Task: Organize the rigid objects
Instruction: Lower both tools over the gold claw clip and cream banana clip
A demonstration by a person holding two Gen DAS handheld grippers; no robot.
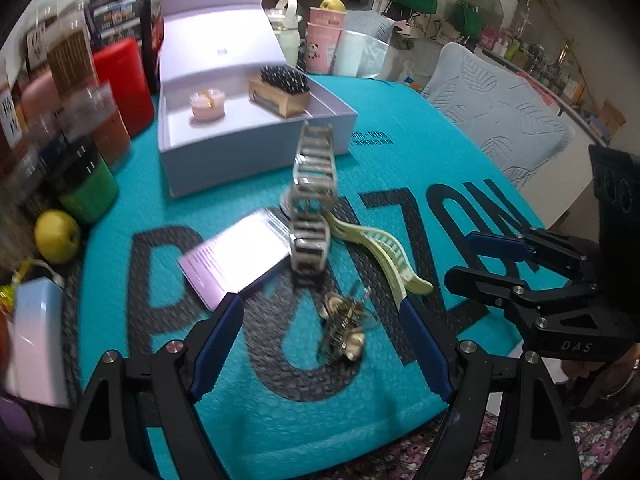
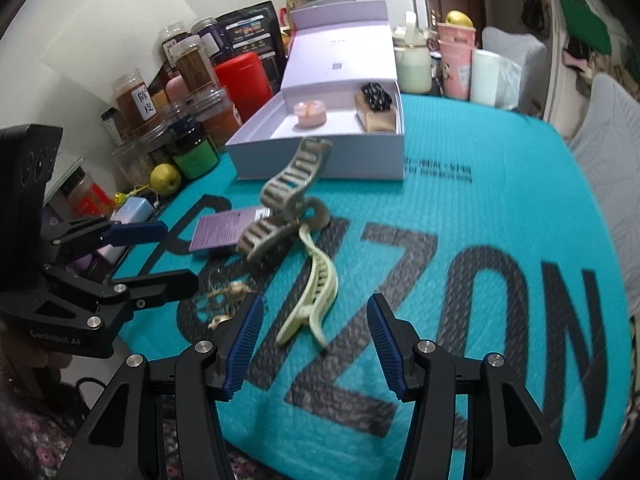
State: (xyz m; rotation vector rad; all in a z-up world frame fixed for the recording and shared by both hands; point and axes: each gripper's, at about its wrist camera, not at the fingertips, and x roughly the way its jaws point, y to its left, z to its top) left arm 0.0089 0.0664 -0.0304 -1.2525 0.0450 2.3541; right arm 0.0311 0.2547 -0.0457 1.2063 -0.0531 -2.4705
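Note:
An open lilac box [image 1: 256, 148] [image 2: 320, 158] stands at the back of the teal mat, holding a pink candle jar [image 1: 208, 106] [image 2: 310, 113] and a black brush on a tan block [image 1: 280, 88] [image 2: 376, 110]. On the mat lie a grey hair claw [image 1: 312, 196] [image 2: 286, 200], a pale yellow hair claw [image 1: 380, 256] [image 2: 314, 288], a purple card box [image 1: 236, 260] [image 2: 224, 232] and a gold hair ornament [image 1: 344, 330] [image 2: 228, 300]. My left gripper [image 1: 320, 344] [image 2: 160, 252] is open, its jaws either side of the ornament. My right gripper [image 2: 316, 344] [image 1: 476, 256] is open around the yellow claw's near end.
Spice jars [image 2: 188, 92], a red canister [image 1: 124, 80] [image 2: 244, 80] and a yellow-green apple [image 1: 56, 236] [image 2: 165, 178] crowd the left edge. Cups [image 2: 456, 60] and a bottle [image 2: 412, 60] stand behind the box. A light blue chair [image 1: 500, 108] is at the right.

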